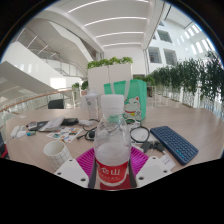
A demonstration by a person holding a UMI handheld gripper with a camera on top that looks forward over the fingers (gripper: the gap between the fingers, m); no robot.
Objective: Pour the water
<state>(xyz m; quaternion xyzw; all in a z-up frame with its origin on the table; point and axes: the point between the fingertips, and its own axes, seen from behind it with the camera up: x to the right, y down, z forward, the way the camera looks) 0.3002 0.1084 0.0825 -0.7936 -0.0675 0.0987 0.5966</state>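
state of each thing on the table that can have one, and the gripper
clear plastic water bottle with red label: upright, white cap on, between the fingers
gripper: shut on the bottle, pads against its sides
white paper cup: upright, open top, beside the bottle
dark keyboard: lying flat, untouched

The water bottle's [112,150] base is hidden below the view, between the jaws.

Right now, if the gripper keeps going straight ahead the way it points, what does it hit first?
The gripper already has a water bottle between its fingers. Beyond it, likely the clear cup standing just behind the bottle, though depth is hard to judge.
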